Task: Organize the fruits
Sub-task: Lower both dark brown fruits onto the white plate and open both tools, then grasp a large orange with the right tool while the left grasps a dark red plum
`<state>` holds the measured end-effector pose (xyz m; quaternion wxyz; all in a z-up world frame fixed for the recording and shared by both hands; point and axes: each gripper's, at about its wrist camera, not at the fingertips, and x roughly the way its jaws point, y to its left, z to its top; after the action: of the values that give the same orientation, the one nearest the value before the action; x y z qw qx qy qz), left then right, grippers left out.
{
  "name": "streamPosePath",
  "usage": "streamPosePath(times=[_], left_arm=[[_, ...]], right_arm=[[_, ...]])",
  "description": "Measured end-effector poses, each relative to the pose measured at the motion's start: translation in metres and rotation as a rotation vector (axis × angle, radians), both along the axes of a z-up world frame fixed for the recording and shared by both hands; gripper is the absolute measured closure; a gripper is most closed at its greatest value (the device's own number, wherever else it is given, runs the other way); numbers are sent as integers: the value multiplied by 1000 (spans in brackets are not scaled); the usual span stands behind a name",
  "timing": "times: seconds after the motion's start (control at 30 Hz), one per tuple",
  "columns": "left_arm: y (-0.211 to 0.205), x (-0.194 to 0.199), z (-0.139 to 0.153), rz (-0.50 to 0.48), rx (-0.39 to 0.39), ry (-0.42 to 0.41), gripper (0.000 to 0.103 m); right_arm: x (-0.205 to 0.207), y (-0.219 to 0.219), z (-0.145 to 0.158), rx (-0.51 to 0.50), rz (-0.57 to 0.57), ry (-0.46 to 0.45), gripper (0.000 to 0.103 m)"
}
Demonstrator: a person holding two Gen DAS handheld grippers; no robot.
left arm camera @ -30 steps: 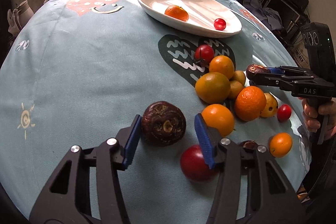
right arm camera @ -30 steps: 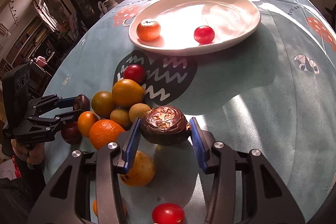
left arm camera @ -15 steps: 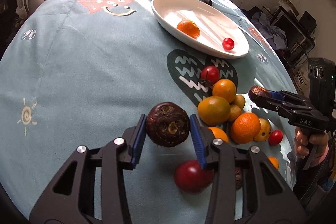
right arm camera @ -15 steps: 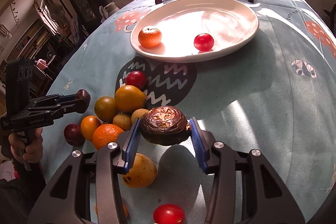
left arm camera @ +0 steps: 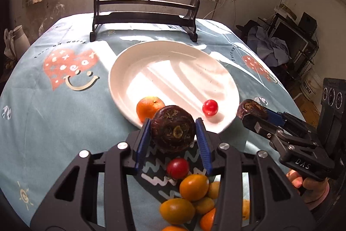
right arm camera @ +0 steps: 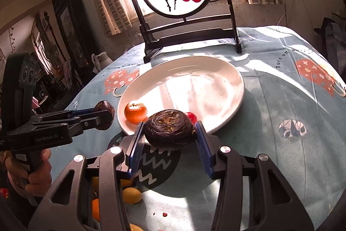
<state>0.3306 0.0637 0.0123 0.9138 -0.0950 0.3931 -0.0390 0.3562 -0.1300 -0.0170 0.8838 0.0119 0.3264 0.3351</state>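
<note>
2 fruits lying in white plate (left arm camera: 121,70): orange (left arm camera: 149,106), cherry tomato (left arm camera: 210,107). Left gripper (left arm camera: 173,133) and right gripper (right arm camera: 168,133) each clamped on dark brown fruit (left arm camera: 173,128), being carried toward plate. Fruit pile (left arm camera: 190,198) at 6 o'clock being left unsorted.

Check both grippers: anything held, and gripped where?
Left gripper clamps a dark brown round fruit across its sides. Right gripper clamps another dark brown fruit the same way, pads on opposite sides.

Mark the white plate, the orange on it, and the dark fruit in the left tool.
white plate (left arm camera: 121,70), left wrist view, bare left rim.
orange (left arm camera: 149,106), left wrist view, its upper skin.
dark fruit (left arm camera: 173,128), left wrist view, centre of its face.
</note>
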Motion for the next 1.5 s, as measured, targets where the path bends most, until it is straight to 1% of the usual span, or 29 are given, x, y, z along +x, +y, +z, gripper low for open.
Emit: streamPosePath(times=[0.07,0.17,0.33,0.37,0.4,0.43,0.47,0.5,0.53,0.57,0.6,0.67,0.7,0.87,0.93,1.0,1.07,1.17,1.23,1.33,1.4,1.5], left_arm=[[-4,16,1,-11,18,9,61],[-5,39,-1,-15,17,38,61],[-3,64,-16,19,49,87,61],[-3,65,-16,26,50,86,57],[-3,62,-15,34,58,75,40],[-3,57,-10,47,84,54,32],[-3,50,-3,67,121,20,18],[-2,41,5,80,155,-11,11],[-2,32,11,88,180,-32,11],[0,23,15,91,191,-41,10],[1,13,18,90,189,-47,6],[7,-9,18,100,174,-70,5],[8,-19,16,102,179,-78,4],[16,-61,5,127,243,-105,4],[23,-72,2,177,246,-112,4],[32,-78,-4,202,219,-97,4],[39,-81,-10,202,187,-70,4],[45,-87,-14,198,186,-66,4],[47,-92,-16,203,189,-62,4],[51,-97,-17,198,155,-61,4],[53,-100,-16,196,136,-63,4],[55,-103,-15,198,123,-66,4]], right_arm=[[16,6,0,-11,-18,19,56],[38,14,-5,-34,-33,41,55],[62,24,-16,-59,-46,72,55],[63,23,-15,-56,-45,74,49],[62,23,-14,-52,-41,74,38],[59,21,-11,-47,-40,68,36],[53,19,-6,-39,-39,52,36],[47,17,0,-37,-39,32,36],[41,15,4,-40,-36,13,36],[34,13,8,-42,-33,-4,36],[27,12,11,-44,-30,-18,36],[12,13,13,-64,-13,-34,36],[3,12,14,-63,1,-38,36],[-41,11,5,-59,50,-40,36],[-56,10,2,-66,49,-54,36],[-71,8,0,-65,64,-64,36],[-85,4,-1,-53,70,-84,36],[-104,-1,-3,-55,75,-99,36],[-118,-5,-4,-56,59,-84,36],[-145,-12,-8,-58,56,-52,36],[-164,-15,-15,-83,54,-43,36],[-183,-16,-28,-130,55,-1,36]])
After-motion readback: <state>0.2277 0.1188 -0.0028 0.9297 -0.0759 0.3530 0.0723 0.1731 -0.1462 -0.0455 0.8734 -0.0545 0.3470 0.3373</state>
